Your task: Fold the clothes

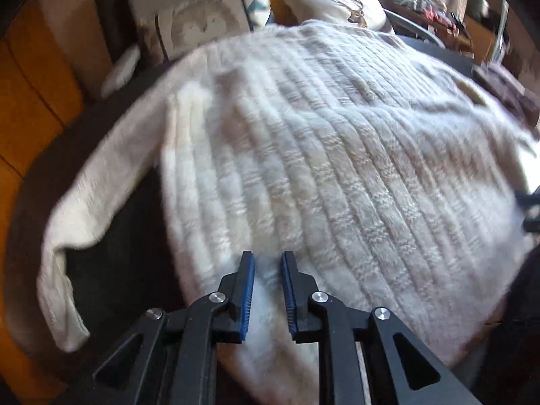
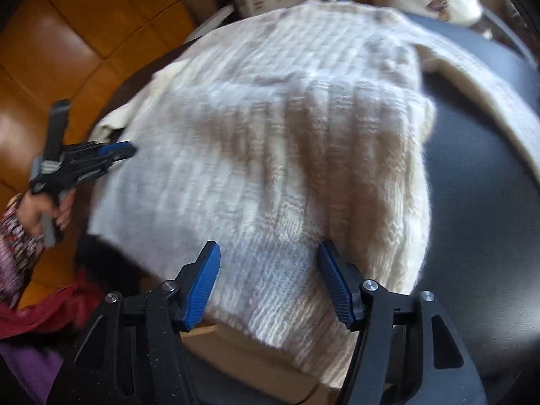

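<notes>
Clearly the cream knitted sweater point(image 1: 303, 155) lay spread flat over a dark round table point(image 2: 479, 175), filling the space ahead of both sets of jaws, its ribbed hem nearest them. One sleeve point(image 1: 77, 209) trailed out past the left gripper's point(image 1: 268, 287) left jaw; the other sleeve point(image 2: 479, 77) ran away beyond the right gripper's point(image 2: 268, 283) right jaw. The left gripper's jaws stood narrowly parted above the hem, with fuzzy knit showing in the gap but no pad visibly pressing on it, so I judged it released. The right gripper's jaws stood wide apart over the hem, gripping nothing. A good fold probably called for each gripper to pinch a hem corner squarely, taking both layers of the thick knit, and for both to lift together so the hem stayed level. A shallow bite would likely slip off the fluffy yarn.
</notes>
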`<state>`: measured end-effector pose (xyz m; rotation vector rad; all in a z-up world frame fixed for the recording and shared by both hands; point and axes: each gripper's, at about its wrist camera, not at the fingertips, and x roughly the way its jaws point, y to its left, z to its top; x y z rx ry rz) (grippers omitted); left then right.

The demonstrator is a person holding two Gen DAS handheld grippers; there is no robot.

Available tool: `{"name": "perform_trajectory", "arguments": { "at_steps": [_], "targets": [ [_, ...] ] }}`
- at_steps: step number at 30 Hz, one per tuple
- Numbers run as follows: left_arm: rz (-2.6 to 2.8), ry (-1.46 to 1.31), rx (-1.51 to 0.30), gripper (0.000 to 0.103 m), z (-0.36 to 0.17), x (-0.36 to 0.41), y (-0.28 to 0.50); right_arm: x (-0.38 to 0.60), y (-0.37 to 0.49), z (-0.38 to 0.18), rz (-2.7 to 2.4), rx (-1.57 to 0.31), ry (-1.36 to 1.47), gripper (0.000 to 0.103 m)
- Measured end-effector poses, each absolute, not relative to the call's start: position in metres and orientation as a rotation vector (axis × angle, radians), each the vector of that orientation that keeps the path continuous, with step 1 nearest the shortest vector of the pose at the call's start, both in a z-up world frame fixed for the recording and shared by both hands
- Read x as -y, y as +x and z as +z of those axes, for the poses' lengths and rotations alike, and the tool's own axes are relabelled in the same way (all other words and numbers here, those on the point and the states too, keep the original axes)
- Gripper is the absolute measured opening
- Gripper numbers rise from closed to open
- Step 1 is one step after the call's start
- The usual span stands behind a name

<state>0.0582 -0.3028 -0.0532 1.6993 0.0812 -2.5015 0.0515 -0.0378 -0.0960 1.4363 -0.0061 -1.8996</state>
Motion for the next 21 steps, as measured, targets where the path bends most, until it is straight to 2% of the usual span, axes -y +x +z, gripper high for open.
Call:
{"name": "perform_trajectory", "arguments": {
  "at_steps": [3, 8, 10, 13, 17, 18, 19, 21],
  "targets": [
    [-2.548, 1.692, -0.117, 0.017, -0.037, 0.306, 0.068, 0.032, 0.052, -0.077, -1.843, 0.054, 1.39, 0.064],
    [-2.651, 1.366, -0.319, 0.017, -0.01, 0.302, 0.041, 0.03, 0.014, -0.045, -2.14, -0.004, 1.237, 0.062],
    [-2.674, 1.348, -0.328, 0.017, -0.018, 0.287, 0.018, 0.04, -0.005, -0.045, -2.226, -0.051, 1.223, 0.045],
    [-2.691, 1.402, -0.257, 0.017, -0.036, 0.261, -0.008, 0.064, -0.03, -0.066, -2.241, -0.052, 1.306, 0.031],
    [-2.709, 1.498, -0.088, 0.017, -0.057, 0.235, -0.015, 0.092, -0.035, -0.09, -2.172, -0.081, 1.367, 0.031],
    [-2.707, 1.51, -0.06, 0.017, -0.063, 0.233, -0.012, 0.097, -0.032, -0.094, -2.163, -0.115, 1.366, 0.032],
    [-2.719, 1.496, -0.051, 0.017, -0.066, 0.232, -0.007, 0.101, -0.026, -0.097, -2.164, -0.163, 1.358, 0.037],
    [-2.751, 1.454, -0.039, 0.018, -0.069, 0.231, 0.004, 0.109, -0.015, -0.104, -2.163, -0.259, 1.341, 0.039]
  ]
}}
